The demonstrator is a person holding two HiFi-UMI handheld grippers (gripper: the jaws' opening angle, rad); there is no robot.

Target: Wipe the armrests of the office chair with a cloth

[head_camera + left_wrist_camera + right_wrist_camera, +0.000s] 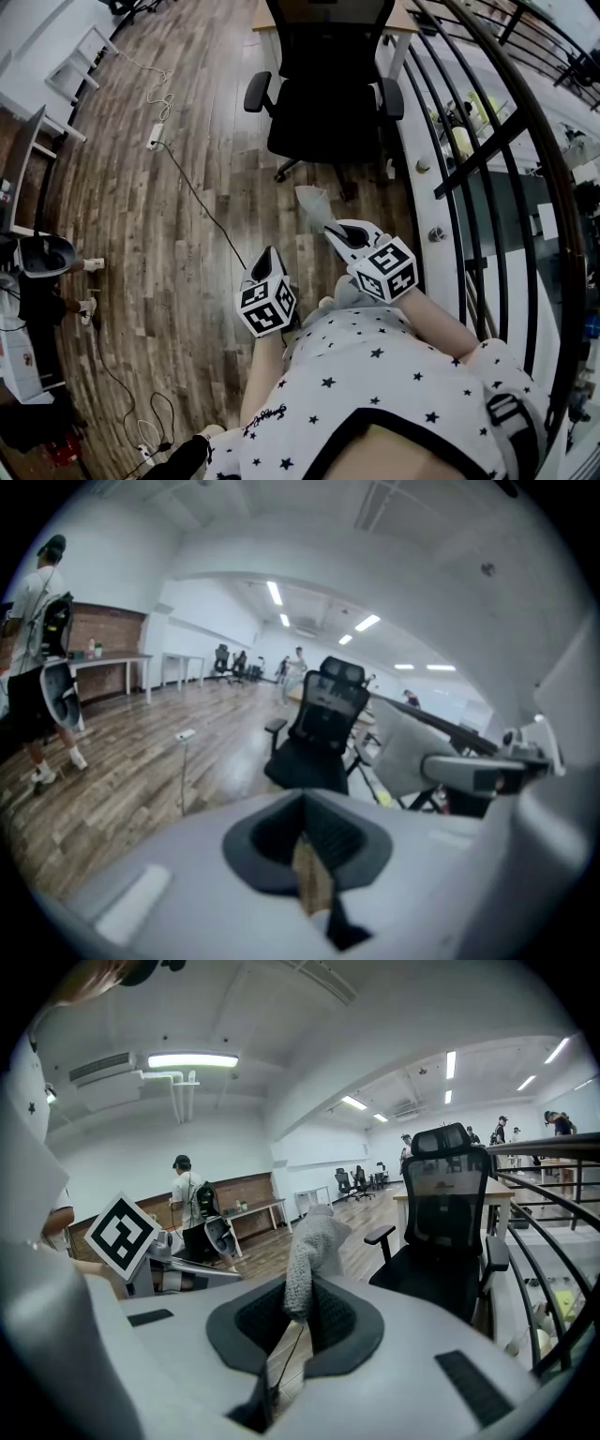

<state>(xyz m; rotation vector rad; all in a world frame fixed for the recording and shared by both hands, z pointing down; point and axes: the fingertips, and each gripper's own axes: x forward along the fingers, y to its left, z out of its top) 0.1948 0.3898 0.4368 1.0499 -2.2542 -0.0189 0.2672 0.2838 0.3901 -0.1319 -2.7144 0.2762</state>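
Right gripper view: fingers [349,1327] hide cloth [314,1246] end.

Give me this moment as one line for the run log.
phase: no wiping yet | right gripper: shut on cloth | left gripper: jaws together, empty | office chair: ahead, apart from both grippers

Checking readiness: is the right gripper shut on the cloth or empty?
Shut on it: the right gripper pinches the grey cloth, which sticks up.
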